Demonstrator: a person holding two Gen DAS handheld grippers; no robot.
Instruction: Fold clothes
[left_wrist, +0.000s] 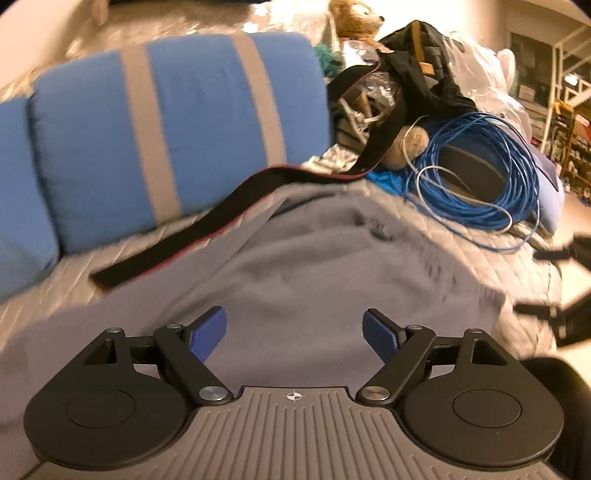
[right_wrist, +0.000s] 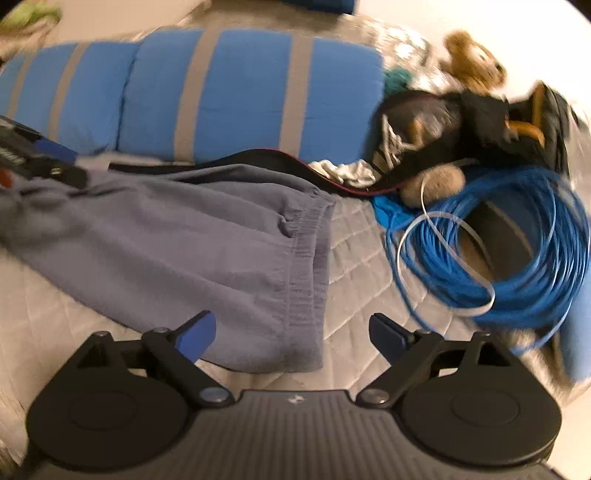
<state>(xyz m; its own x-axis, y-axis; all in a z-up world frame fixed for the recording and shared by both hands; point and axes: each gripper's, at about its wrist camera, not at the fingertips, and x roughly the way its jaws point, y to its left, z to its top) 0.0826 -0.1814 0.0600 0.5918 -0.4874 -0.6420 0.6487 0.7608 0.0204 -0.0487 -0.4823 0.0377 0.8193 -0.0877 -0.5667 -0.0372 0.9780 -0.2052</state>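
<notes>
A grey pair of shorts (right_wrist: 207, 240) lies flat on the quilted bed, its elastic waistband (right_wrist: 306, 251) toward the right. My right gripper (right_wrist: 291, 336) hovers open over the near waistband corner, nothing between its blue pads. In the left wrist view the same grey cloth (left_wrist: 295, 266) fills the middle, and my left gripper (left_wrist: 294, 330) is open just above it, holding nothing. The left gripper (right_wrist: 40, 155) also shows blurred at the left edge of the right wrist view, over the far end of the shorts.
Blue pillows with grey stripes (right_wrist: 229, 92) line the back. A black strap (left_wrist: 177, 240) runs along the shorts' far edge. A coil of blue cable (right_wrist: 498, 251), a black bag (left_wrist: 417, 74) and a teddy bear (right_wrist: 472, 62) crowd the right. Beige quilt (right_wrist: 362, 240) lies bare beside the waistband.
</notes>
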